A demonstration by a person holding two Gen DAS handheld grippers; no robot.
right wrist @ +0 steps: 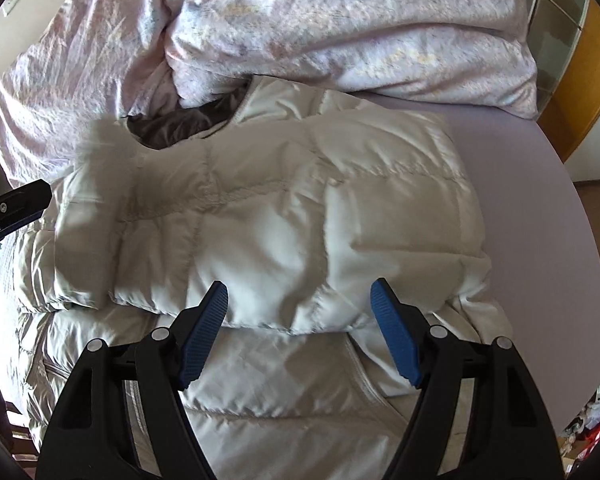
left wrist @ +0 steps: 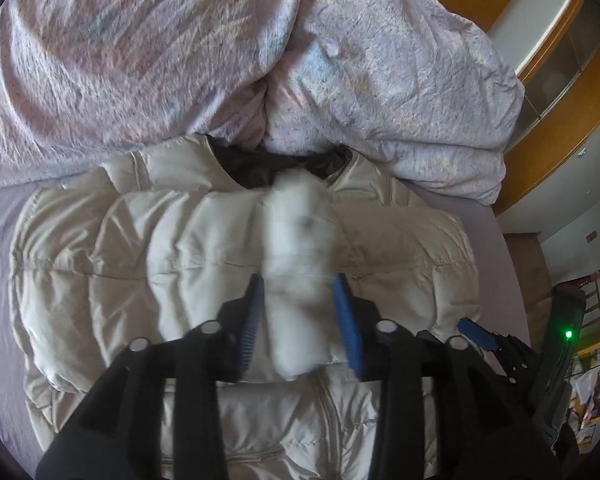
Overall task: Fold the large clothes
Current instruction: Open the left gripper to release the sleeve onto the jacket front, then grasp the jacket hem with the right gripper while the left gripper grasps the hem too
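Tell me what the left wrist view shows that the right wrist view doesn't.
Only the left wrist view shows the left gripper shut on a sleeve, a blurred roll of cream fabric raised above the jacket, plus a wooden wardrobe at the right edge. Only the right wrist view shows the right gripper open, hovering over a folded panel. Both show the jacket's dark lining, the crumpled duvet behind it and the lilac sheet.

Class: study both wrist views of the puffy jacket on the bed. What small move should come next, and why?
Probably lay down the sleeve and let go: the left hand-held gripper grips it above the jacket, already across the chest. The right hand-held gripper hangs open over the other sleeve's folded edge.
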